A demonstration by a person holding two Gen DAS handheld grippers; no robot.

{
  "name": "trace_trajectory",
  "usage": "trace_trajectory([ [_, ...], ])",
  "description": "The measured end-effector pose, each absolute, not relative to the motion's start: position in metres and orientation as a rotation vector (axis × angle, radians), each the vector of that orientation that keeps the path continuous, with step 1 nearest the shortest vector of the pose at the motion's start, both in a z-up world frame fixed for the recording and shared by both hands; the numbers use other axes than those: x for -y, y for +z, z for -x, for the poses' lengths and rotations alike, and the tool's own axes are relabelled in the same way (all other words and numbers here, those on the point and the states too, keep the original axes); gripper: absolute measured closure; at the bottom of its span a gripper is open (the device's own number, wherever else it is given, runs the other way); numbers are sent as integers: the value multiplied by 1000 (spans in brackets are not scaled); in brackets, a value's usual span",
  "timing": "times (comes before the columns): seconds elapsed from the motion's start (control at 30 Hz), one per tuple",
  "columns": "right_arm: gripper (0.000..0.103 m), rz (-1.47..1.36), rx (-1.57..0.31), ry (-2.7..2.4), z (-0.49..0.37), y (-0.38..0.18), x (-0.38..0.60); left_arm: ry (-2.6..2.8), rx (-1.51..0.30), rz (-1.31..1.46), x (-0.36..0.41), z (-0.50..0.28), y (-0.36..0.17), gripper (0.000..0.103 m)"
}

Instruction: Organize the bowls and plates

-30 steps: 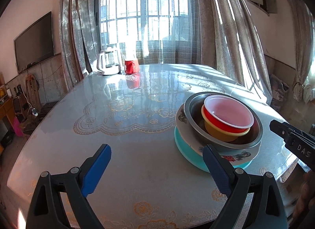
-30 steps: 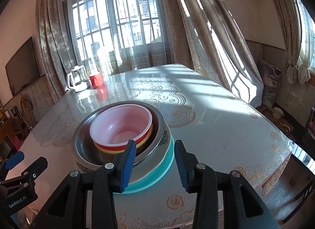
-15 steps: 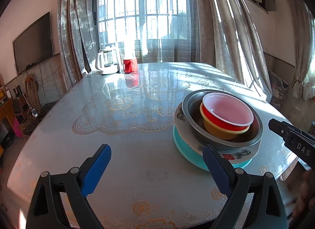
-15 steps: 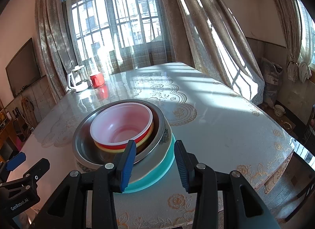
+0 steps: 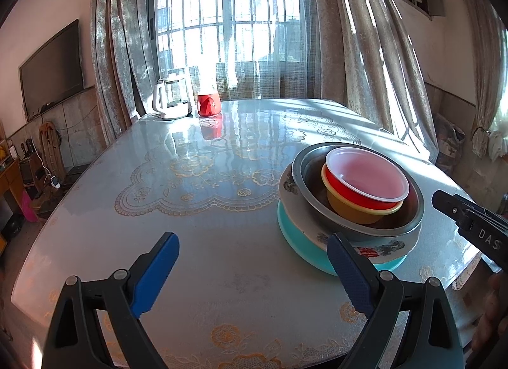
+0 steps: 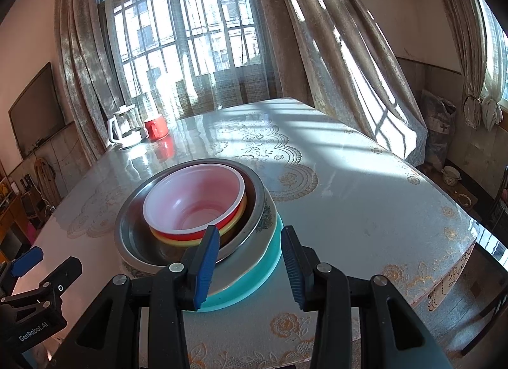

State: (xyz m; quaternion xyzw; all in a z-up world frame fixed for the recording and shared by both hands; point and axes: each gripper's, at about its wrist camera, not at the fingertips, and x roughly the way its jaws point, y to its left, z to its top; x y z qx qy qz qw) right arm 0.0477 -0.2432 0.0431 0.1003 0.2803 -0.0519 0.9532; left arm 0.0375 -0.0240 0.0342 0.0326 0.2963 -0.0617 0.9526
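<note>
Dishes (image 5: 352, 207) stacked near the surface (image 5: 203, 197) edge; left claw (image 5: 254, 273) gapes wide, right claw (image 6: 250, 261) half-spread, both holding nothing.

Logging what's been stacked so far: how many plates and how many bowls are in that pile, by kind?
Plates: 2, the teal plate and the patterned plate.
Bowls: 3, the steel bowl, yellow bowl and red bowl.
Total: 5

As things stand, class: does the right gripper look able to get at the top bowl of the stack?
Probably yes. The right gripper is open and empty, just short of the stack's near edge. The white-rimmed bowl sits uppermost, nested inside the steel bowl, with nothing over it. The left gripper is off to the side.
</note>
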Motion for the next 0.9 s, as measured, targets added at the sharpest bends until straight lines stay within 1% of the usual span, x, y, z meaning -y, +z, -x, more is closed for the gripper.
trace_trajectory([
  [0.9,62,-210,-574,-108,-51,42,244,-140,-601,-78,30,-39,35,8],
])
